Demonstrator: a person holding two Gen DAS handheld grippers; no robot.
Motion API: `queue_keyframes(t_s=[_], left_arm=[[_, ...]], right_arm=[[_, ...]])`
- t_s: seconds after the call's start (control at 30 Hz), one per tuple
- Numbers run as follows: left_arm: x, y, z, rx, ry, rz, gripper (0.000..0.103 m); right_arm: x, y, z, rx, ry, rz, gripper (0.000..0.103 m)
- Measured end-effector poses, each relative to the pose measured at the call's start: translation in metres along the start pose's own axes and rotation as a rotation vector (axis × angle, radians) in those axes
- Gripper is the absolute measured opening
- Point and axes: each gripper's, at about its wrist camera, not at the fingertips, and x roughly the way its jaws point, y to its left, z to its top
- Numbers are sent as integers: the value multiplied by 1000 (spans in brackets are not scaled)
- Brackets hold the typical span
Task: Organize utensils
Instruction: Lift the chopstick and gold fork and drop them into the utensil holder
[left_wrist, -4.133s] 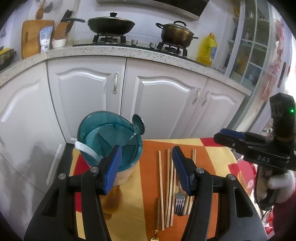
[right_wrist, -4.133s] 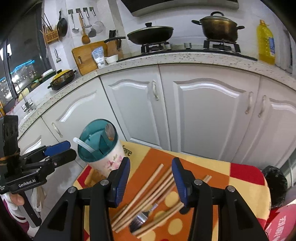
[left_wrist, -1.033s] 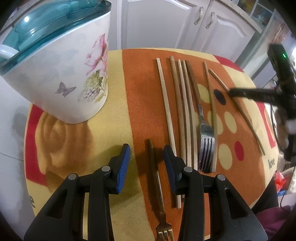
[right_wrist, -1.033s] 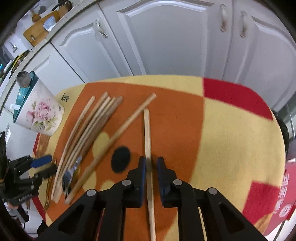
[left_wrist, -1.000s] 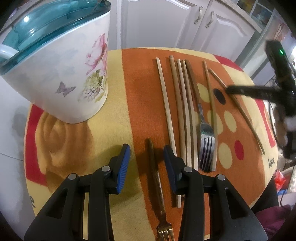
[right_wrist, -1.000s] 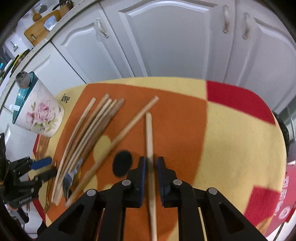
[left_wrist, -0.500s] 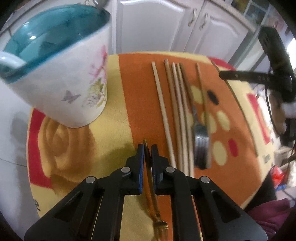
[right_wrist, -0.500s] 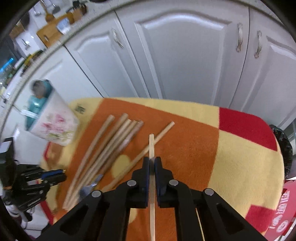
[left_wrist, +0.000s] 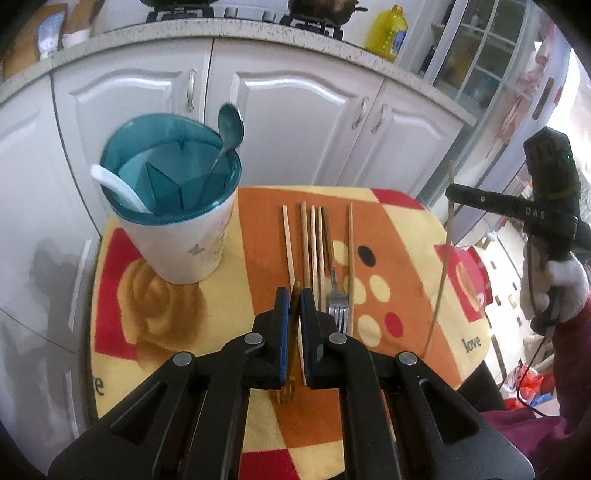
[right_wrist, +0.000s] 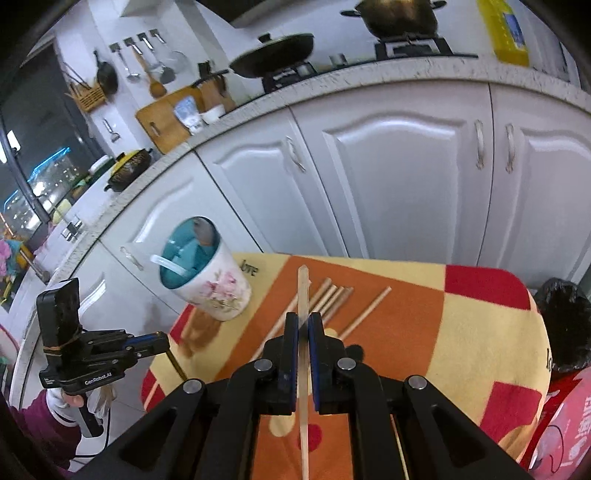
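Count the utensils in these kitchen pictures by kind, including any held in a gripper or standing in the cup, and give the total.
Chopsticks: 5, four on the cloth, one in the right gripper
Forks: 2, one on the cloth, one in the left gripper
Spoons: 2, both in the cup
Total: 9

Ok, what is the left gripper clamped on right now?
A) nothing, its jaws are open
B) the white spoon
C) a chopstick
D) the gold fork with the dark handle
D: in the left wrist view the left gripper is shut on the gold fork, whose dark handle runs between the jaws and whose gold tines poke out below them.
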Motion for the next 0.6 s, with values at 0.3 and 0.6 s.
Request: queue_keyframes(t_s=[0.3,0.6], left_arm=[[-36,-1,8,-3,-76,7,4],[-79,12,35,-17,-144,28,4]], right_arm=[[-26,29,18,-69,-67,32,5],[-33,67,57,-125,-138,94,5]])
